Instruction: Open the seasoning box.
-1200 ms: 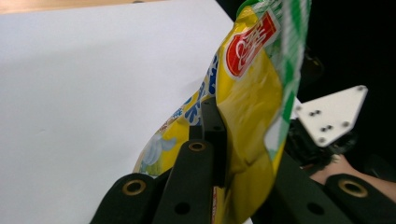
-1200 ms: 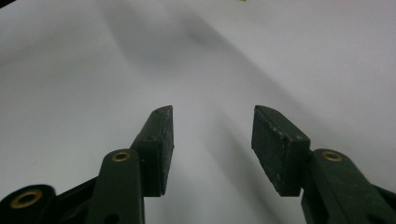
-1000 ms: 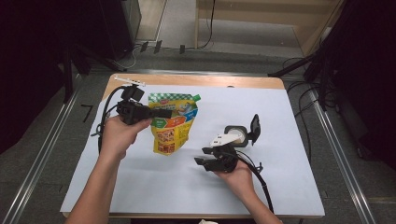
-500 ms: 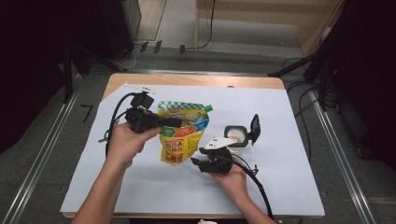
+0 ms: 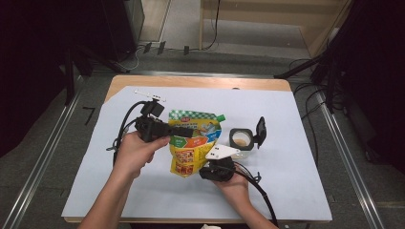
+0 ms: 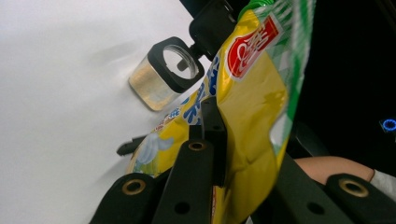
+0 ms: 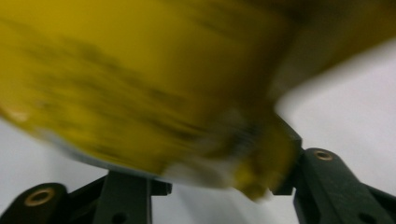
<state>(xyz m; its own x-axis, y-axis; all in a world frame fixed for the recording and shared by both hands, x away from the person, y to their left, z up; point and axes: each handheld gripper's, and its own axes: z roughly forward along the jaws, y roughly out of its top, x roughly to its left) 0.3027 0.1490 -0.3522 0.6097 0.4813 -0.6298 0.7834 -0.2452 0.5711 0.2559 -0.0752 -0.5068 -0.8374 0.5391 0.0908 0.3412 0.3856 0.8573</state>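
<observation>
A yellow spouted pouch (image 5: 193, 145) with a green checked top hangs tilted above the white sheet. My left gripper (image 5: 190, 130) comes in from the left and is shut on its upper part. In the left gripper view the black jaws (image 6: 212, 135) pinch the pouch (image 6: 252, 102). My right gripper (image 5: 204, 168) sits under the pouch's lower end. Its jaws have just been closing, and the blurred pouch bottom (image 7: 154, 93) lies between them (image 7: 210, 163). No firm pinch shows there. A clear square jar (image 5: 240, 139) stands just right of the pouch, its black flip lid (image 5: 261, 130) open.
A white sheet (image 5: 296, 181) covers the wooden table (image 5: 200, 82). Black cables (image 5: 125, 125) trail from both grippers across the sheet. A small white strip (image 5: 150, 94) lies at the back left. Metal rails run along the floor on both sides.
The left gripper has carried the pouch rightward, nearer the jar. The right gripper has slid left and nearer, under the pouch's bottom end. The jar has not moved.
</observation>
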